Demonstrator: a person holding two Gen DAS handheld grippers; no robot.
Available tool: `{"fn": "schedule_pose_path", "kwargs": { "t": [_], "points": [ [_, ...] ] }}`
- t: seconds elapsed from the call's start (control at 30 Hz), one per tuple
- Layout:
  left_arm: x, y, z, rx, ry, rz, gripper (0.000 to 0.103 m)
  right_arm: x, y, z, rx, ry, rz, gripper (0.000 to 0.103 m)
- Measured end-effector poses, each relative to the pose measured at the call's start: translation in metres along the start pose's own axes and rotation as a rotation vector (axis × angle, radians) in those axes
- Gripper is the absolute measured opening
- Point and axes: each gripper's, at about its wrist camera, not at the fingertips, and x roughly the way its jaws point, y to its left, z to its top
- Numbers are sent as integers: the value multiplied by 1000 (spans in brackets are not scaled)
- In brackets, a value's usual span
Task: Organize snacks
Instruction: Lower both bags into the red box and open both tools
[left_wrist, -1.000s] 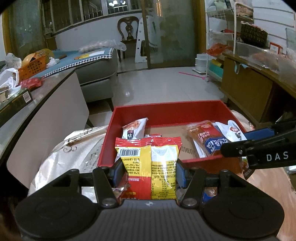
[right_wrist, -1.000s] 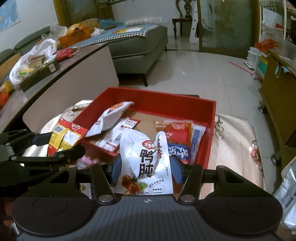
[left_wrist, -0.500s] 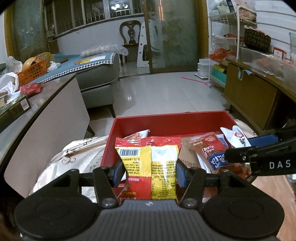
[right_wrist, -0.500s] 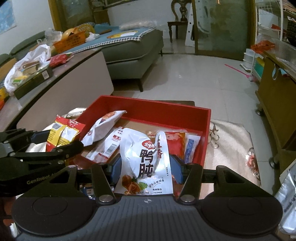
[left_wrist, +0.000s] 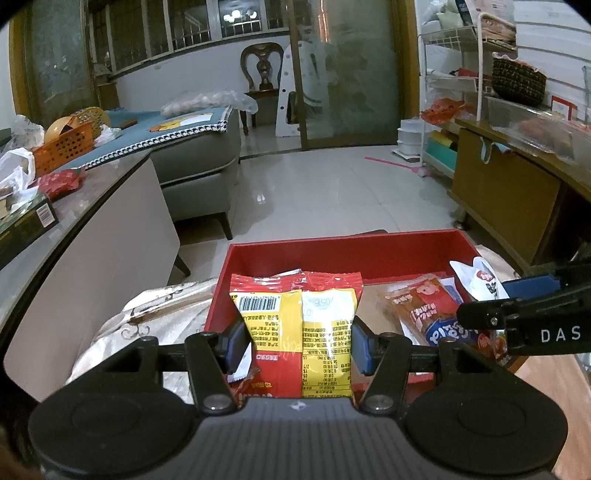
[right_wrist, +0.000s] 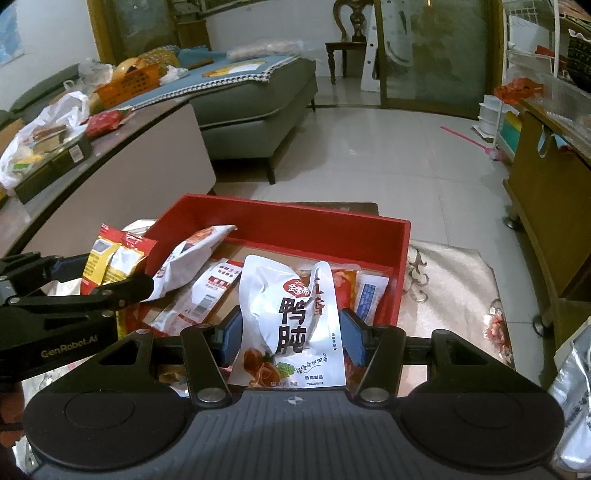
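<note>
A red open box (left_wrist: 343, 251) (right_wrist: 295, 225) sits on a patterned cloth and holds several snack packets. My left gripper (left_wrist: 297, 341) is shut on a yellow and red snack packet (left_wrist: 299, 325), held upright over the box's near left corner. The same yellow packet (right_wrist: 110, 258) shows at the left of the right wrist view. My right gripper (right_wrist: 291, 338) is shut on a white pouch with black characters (right_wrist: 291, 317), held above the box's near side. In the box lie a white and red packet (right_wrist: 192, 254) and an orange and blue packet (left_wrist: 428, 314).
A long counter (right_wrist: 122, 155) with bags and a dark carton runs along the left. A grey sofa (right_wrist: 255, 107) stands behind it. A wooden cabinet (left_wrist: 506, 195) lines the right wall. Tiled floor (right_wrist: 369, 162) lies beyond the box. A silver bag (right_wrist: 572, 398) lies at the right edge.
Both views have drawn back a little, so the box now sits lower and farther in each frame. Both packets stay held the same way.
</note>
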Motion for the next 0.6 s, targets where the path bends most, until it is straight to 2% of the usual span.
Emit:
{"fn": "schedule_pose_path", "kwargs": {
  "t": [0.6],
  "points": [
    [27, -4, 14, 6, -10, 12, 50, 24, -9, 2, -7, 14, -22, 63]
  ]
}}
